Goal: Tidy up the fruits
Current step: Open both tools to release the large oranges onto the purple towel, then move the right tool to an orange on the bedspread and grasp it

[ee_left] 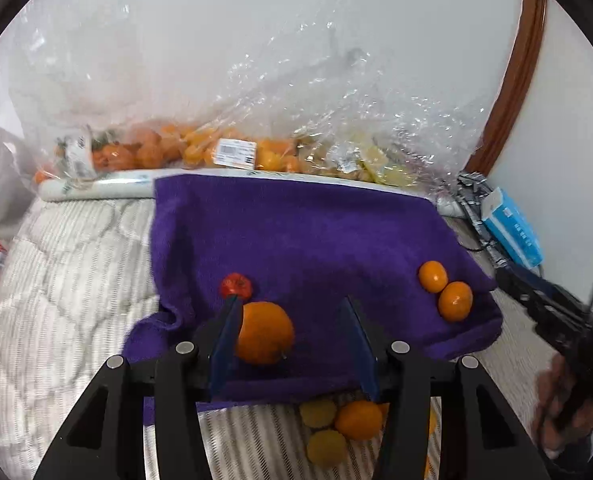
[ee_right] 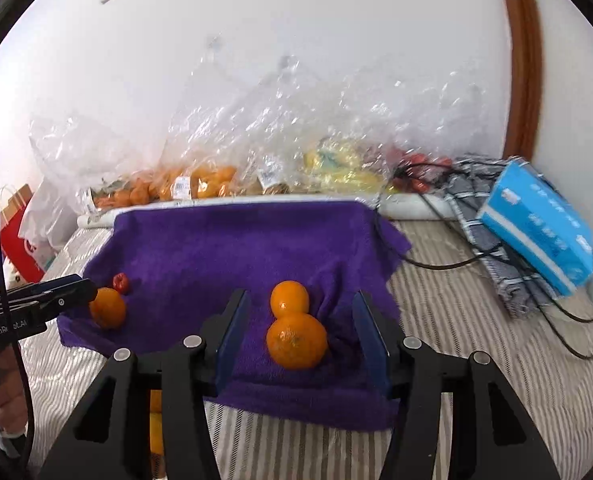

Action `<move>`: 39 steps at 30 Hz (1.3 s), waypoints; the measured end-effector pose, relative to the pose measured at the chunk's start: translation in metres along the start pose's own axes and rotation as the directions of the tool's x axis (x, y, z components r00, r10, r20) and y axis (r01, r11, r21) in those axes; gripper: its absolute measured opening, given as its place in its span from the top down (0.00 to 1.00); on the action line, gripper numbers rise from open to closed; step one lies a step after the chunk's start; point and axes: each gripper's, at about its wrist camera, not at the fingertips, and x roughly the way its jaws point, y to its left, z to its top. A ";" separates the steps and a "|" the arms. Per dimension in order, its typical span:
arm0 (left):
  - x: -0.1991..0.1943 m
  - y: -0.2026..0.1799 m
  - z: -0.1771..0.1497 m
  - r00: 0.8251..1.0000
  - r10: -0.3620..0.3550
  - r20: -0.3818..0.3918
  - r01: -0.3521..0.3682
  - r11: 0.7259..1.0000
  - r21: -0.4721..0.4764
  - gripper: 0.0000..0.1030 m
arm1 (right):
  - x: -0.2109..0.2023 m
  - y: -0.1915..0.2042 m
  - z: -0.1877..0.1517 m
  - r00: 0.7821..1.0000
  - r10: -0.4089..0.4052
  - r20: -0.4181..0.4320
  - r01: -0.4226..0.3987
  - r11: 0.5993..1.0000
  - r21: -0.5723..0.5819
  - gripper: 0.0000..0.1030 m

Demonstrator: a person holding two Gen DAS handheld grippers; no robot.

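Left wrist view first: the left gripper is spread wide with nothing clamped, though its left finger sits right against a big orange lying on the purple towel. Just past that fingertip there's a small red fruit, maybe a tomato, too blurry to call. Over in the right wrist view, the right gripper is also wide open and empty, with two mandarins touching each other between its fingers, one behind the other. More fruit sits off the towel's near edge on the striped bedding: an orange one and two yellowish ones. Bagged fruit is piled along the wall, and a blue tissue pack lies off to the right.

What I'd worry about: these are round and the towel is soft and rumpled, so closing off-center on the big orange could squirt it sideways into the red one, or roll it off the towel. On the right, closing could grab both mandarins or knock the far one away.
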 end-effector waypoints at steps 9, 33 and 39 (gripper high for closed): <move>-0.050 0.008 -0.016 0.998 0.029 0.056 -0.029 1.000 0.003 0.53 | -0.035 0.027 -0.017 0.998 0.025 -0.066 -0.023 0.999 0.023 0.51; -0.098 0.072 -0.089 0.997 0.081 -0.007 -0.081 0.986 -0.143 0.45 | -0.041 0.122 -0.097 0.966 0.117 -0.228 -0.146 0.983 -0.115 0.52; -0.098 0.077 -0.099 0.992 0.120 -0.033 -0.123 0.983 -0.133 0.45 | -0.023 0.133 -0.108 0.967 0.077 -0.242 -0.120 0.978 -0.168 0.55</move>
